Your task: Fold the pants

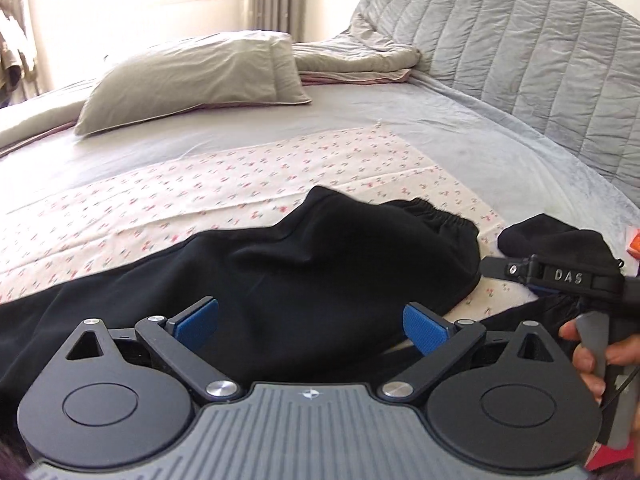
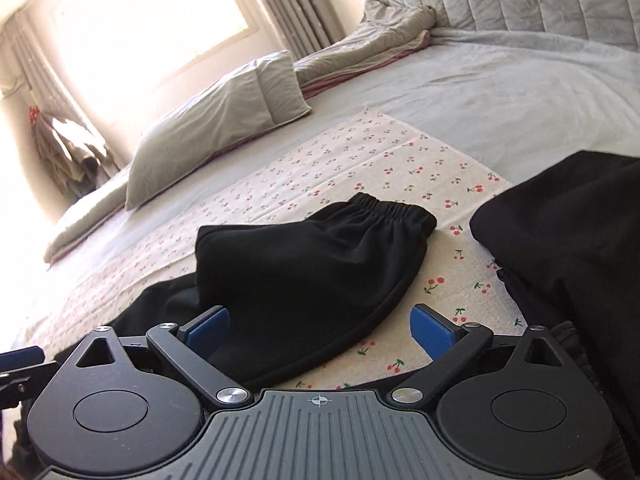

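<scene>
Black pants [image 1: 304, 280] lie on a cherry-print cloth [image 1: 192, 200] on the bed, folded lengthwise, with the elastic waistband [image 1: 440, 216] at the far right. In the right wrist view the pants [image 2: 304, 272] show the waistband [image 2: 392, 210] at the far end. My left gripper [image 1: 310, 326] is open and empty just above the pants' middle. My right gripper [image 2: 320, 328] is open and empty over the near edge of the pants. The right gripper's body [image 1: 560, 280], held by a hand, shows at the right of the left wrist view.
A second black garment [image 2: 568, 248] is heaped at the right on the cloth. A grey pillow [image 1: 196, 80] and a bunched grey quilt [image 1: 356, 60] lie at the far side. A padded headboard [image 1: 520, 48] stands at the right. An orange object [image 1: 634, 244] sits at the right edge.
</scene>
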